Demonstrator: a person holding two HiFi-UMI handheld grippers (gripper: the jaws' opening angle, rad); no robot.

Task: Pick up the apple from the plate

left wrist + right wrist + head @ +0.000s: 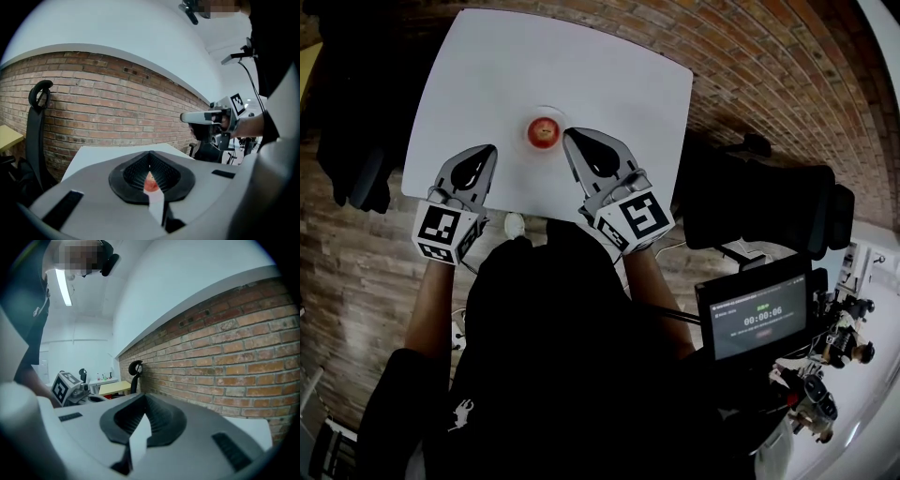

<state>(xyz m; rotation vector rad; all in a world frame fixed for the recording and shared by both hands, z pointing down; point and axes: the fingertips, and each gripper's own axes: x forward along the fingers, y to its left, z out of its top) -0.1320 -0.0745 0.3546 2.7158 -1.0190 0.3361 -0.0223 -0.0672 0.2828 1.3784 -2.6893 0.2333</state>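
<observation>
A brick wall (117, 108) fills the background of both gripper views and curves across the upper right of the head view. Below it a white table (506, 66) takes the upper middle of the head view, with a black chair (769, 206) at its right edge. The person (553, 356), in black, fills the lower middle of that view. A lit screen (755, 317) sits at lower right. The left gripper (491, 149) rests over the table's near left part with its jaws pressed together and nothing between them. The right gripper (568, 135) lies right of centre, jaws likewise closed and empty. Its tip is just beside the plate (547, 112), which blends into the tabletop at centre frame. The apple (544, 132), red, sits on the plate between the two gripper tips. It is nearer the right tip and touched by neither. In the left gripper view the apple (151, 183) shows through the slit under the closed tips.
</observation>
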